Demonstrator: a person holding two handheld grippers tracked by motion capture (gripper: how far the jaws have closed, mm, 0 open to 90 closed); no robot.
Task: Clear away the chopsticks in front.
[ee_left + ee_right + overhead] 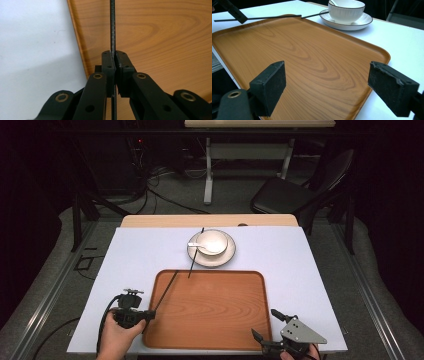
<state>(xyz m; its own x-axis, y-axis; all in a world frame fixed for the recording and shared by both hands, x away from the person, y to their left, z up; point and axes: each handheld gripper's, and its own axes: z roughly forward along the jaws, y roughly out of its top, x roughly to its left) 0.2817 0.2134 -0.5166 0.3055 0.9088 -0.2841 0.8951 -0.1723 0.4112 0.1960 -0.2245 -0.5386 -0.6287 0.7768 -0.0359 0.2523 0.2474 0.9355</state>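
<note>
The left gripper [134, 316], pinching a chopstick [167, 292] angled over the tray's [210, 330] near-left corner, should lower it level before releasing, while the right gripper [274, 334] waits spread wide.

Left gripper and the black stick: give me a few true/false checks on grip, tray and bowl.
1. The left gripper is shut on the black stick. True.
2. The right gripper holds the second stick. False: its jaws stand wide open, holding nothing.
3. The bowl sits on the wooden tray. False: it sits on a plate beyond the tray.
4. A spoon rests in the bowl. True.
5. The second stick leans on the plate's rim. True.
</note>
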